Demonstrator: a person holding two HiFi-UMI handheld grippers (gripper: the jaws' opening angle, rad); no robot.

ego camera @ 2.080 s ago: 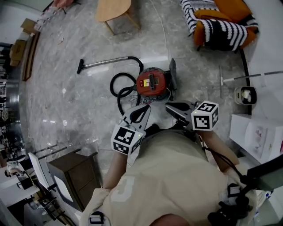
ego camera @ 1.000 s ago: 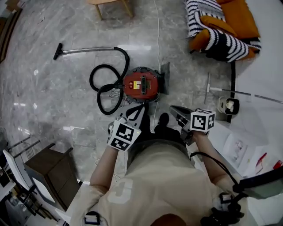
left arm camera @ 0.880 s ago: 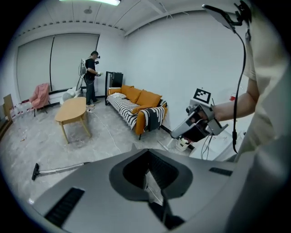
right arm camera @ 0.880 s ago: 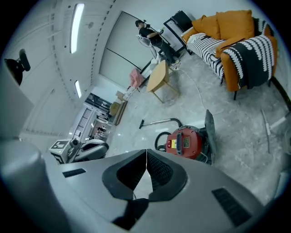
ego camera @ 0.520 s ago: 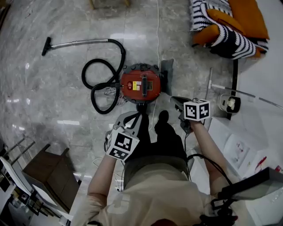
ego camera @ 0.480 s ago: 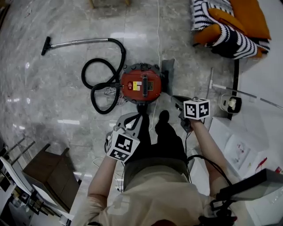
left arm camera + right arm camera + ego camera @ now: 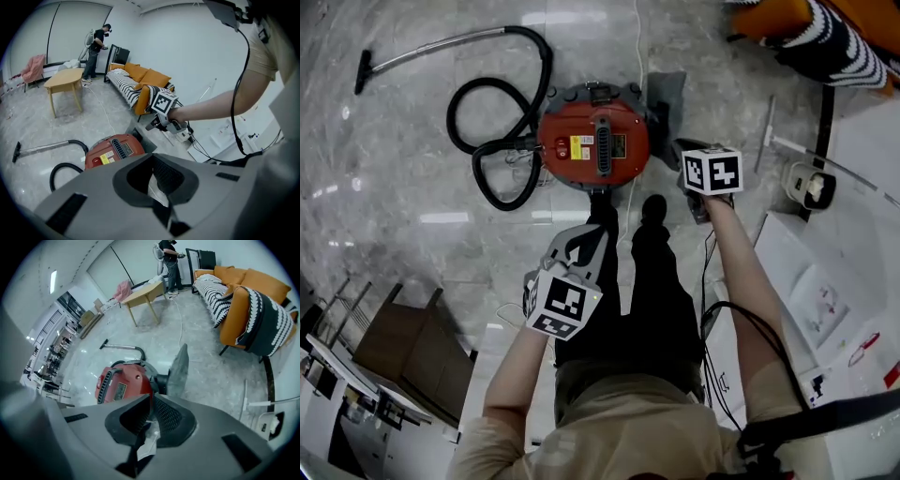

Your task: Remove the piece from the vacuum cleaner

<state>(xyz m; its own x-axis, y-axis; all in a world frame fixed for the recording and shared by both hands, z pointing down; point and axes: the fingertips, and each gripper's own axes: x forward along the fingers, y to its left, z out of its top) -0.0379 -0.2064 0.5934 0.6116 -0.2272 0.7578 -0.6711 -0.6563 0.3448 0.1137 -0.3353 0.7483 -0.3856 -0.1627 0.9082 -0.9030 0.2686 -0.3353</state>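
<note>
Left tongs [image 7: 151, 157] and right tongs [image 7: 151, 397] are clenched empty near the red vacuum cleaner [image 7: 593, 141], its yellow label [image 7: 580, 146] illegible.

left claw [image 7: 586, 242]: jaws together, forearm bent close to body | right claw [image 7: 686, 152]: jaws together, arm stretched forward, farther out than left

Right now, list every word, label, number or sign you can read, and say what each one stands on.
No text reads clearly in any view.
Yellow label on the red vacuum cleaner: print too small to read.
Second label on its top: blurred, unreadable.
Left marker cube and right marker cube: black-and-white square patterns, no words.
White sheets at the right: marks too small to read.
</note>
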